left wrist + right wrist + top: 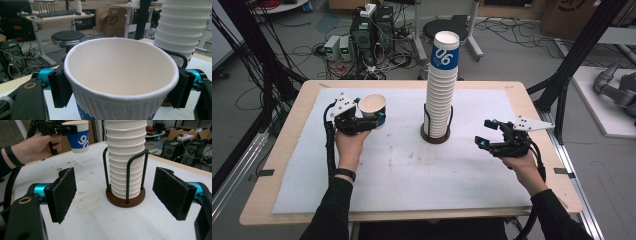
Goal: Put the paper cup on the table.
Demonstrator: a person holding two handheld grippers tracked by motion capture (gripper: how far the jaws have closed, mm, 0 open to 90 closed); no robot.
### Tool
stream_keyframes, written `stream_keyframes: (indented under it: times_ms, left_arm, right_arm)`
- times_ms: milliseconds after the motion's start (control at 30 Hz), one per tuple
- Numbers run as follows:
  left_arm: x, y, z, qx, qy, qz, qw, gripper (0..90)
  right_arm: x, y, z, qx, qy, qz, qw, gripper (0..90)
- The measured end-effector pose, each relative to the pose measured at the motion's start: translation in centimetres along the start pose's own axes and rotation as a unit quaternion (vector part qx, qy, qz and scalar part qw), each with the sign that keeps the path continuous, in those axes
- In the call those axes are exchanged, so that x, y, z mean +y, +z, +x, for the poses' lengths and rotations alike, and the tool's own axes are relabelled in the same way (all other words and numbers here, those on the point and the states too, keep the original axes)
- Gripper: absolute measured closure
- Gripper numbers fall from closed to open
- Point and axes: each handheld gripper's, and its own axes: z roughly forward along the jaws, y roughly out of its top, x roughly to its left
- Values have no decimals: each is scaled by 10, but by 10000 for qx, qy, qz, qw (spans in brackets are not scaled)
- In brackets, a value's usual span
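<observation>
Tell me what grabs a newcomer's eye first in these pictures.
The tall stack of paper cups in its wire holder stands at the middle of the table, its top cup banded in blue. At the left, the left gripper is shut on a single cup, held upright above the white mat. On the right, the right gripper hangs open, pointing toward the stack.

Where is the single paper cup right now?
The paper cup sits upright in the left claw, held above the table's left half, apart from the tall cup stack at its centre.
</observation>
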Motion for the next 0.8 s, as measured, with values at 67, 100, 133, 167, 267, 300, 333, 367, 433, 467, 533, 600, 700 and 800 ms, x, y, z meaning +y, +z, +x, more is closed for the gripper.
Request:
stream_keyframes:
  times_ms: [67,100,133,167,267,300,333,367,433,467,533,600,700,800]
  left_arm:
    - [-3,3,2,22,21,70,10000,221]
    - [-4,4,3,-1,4,91,10000,221]
    - [-6,6,4,-12,29,127,9999,221]
    - [-7,7,4,-29,56,151,9999,221]
    - [-15,10,6,8,120,89,9999,222]
    - [-19,11,8,33,88,107,9999,223]
    - [-21,11,10,45,42,120,9999,223]
    - [-23,12,12,26,8,118,9999,223]
    - [-27,12,15,51,-31,84,9999,223]
    - [-30,12,17,48,-54,92,9999,223]
    - [-35,15,20,37,-118,94,9999,223]
    - [-39,17,22,45,-139,145,9998,223]
    - [-45,23,24,89,-66,232,9997,223]
    - [-49,27,27,94,-110,209,9997,223]
  right_arm:
    - [0,0,0,3,3,7,10000,197]
    - [0,-1,0,2,10,8,10000,197]
    - [0,-1,0,11,24,13,10000,197]
    - [-1,-1,0,9,22,14,10000,197]
    - [-1,-3,1,-10,27,-1,10000,197]
    - [-1,-4,1,-18,34,3,10000,197]
    - [-1,-4,1,-32,31,-4,10000,197]
    - [-2,-5,1,-31,41,-4,10000,197]
    - [-2,-5,0,-44,40,5,10000,197]
    - [-3,-5,0,-51,37,11,10000,197]
    - [-4,-5,0,-50,60,29,10000,197]
    - [-4,-6,0,-55,48,18,10000,197]
    - [-5,-6,0,-73,58,36,10000,197]
    - [-6,-7,0,-84,42,45,9999,197]
